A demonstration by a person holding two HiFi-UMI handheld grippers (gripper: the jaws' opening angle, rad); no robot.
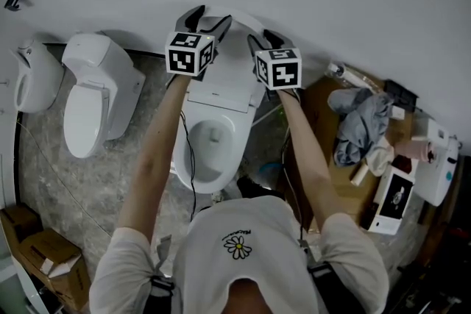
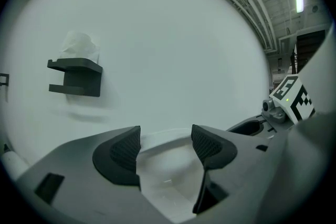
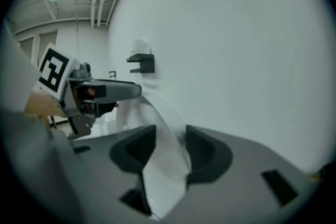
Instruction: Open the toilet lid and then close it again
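Note:
The white toilet (image 1: 184, 158) stands against the wall with its bowl uncovered. Its lid (image 1: 234, 59) is raised and leans back toward the wall. My left gripper (image 1: 210, 18) is at the lid's upper left edge. In the left gripper view its jaws (image 2: 165, 144) stand apart, with the lid's rim (image 2: 168, 162) showing in the gap, untouched by the pads. My right gripper (image 1: 263, 39) is at the lid's upper right edge. The right gripper (image 3: 170, 149) straddles the thin lid edge (image 3: 163, 170), jaws wide and not squeezing it.
A second white toilet (image 1: 92, 95) and another white fixture (image 1: 33, 73) stand to the left. A black wall shelf (image 2: 76, 76) with tissue hangs above. A wooden table (image 1: 324, 114) with a grey cloth (image 1: 360, 121) is at the right. Cardboard boxes (image 1: 44, 257) lie lower left.

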